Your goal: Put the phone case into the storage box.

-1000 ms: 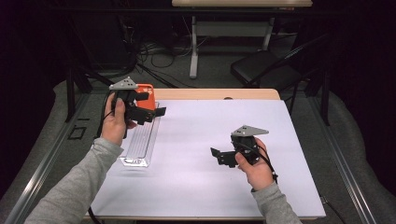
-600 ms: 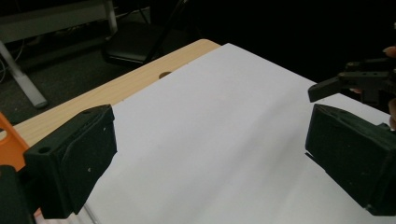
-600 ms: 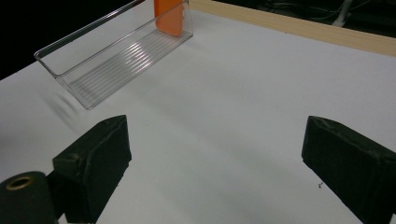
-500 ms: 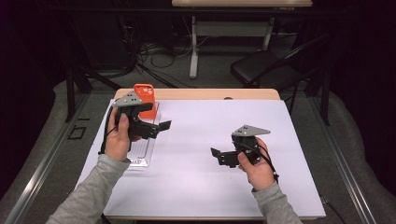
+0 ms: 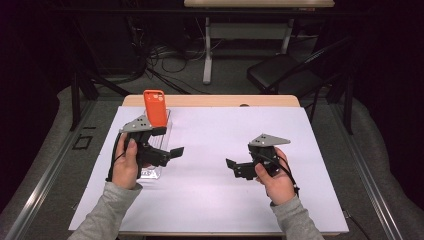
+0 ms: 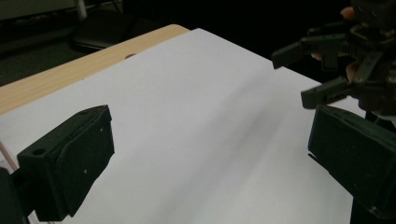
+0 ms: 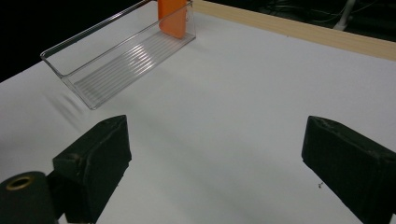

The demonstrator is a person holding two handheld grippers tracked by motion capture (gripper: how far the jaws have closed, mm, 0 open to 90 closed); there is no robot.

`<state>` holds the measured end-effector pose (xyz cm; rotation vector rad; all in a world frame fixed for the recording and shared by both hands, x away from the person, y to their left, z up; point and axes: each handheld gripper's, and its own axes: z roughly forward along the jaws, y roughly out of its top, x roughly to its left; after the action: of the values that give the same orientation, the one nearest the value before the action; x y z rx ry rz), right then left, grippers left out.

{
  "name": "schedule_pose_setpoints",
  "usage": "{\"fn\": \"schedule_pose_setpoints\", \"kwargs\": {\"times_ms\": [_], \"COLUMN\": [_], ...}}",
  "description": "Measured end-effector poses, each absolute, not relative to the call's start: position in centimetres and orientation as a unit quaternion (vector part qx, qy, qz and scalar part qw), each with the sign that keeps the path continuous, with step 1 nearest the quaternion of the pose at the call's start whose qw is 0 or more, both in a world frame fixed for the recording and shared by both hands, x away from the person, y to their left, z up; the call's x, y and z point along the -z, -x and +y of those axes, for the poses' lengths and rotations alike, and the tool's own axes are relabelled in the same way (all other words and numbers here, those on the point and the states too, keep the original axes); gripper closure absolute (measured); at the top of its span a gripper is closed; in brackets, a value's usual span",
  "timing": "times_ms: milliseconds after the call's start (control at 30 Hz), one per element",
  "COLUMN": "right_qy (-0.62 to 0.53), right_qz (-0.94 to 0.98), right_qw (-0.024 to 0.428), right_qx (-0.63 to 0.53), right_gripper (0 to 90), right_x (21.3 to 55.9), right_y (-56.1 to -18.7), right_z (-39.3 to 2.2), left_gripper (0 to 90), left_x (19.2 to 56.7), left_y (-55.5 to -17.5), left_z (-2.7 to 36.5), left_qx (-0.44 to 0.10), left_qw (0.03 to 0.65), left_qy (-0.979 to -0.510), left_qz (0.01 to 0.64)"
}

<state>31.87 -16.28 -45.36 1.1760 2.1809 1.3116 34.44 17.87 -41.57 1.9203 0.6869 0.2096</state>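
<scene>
Phone (image 5: 155,107) stands in clear tray (image 7: 116,56), apart from both grippers' released, empty jaws

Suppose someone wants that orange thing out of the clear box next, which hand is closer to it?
Probably the left. The left gripper hovers open right beside the clear tray where the orange phone stands; the right gripper is farther across the table.

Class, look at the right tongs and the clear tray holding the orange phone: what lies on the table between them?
Nothing: from the right tongs to the clear tray with the orange phone there is bare white sheet, as the right gripper view shows.
</scene>
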Motion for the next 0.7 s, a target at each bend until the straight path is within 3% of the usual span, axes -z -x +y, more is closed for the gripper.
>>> {"fn": "schedule_pose_setpoints", "kwargs": {"times_ms": [700], "right_qy": [-0.406], "right_qz": [0.766], "right_qw": [0.194], "right_qx": [-0.459], "right_gripper": [7.5], "right_x": [45.3], "right_y": [-29.6], "right_z": [-17.5], "left_gripper": [0.5], "left_x": [44.9], "left_y": [-32.0], "left_z": [19.2], "left_qx": [-0.092], "left_qw": [0.533], "left_qy": [-0.799], "left_qz": [0.262]}}
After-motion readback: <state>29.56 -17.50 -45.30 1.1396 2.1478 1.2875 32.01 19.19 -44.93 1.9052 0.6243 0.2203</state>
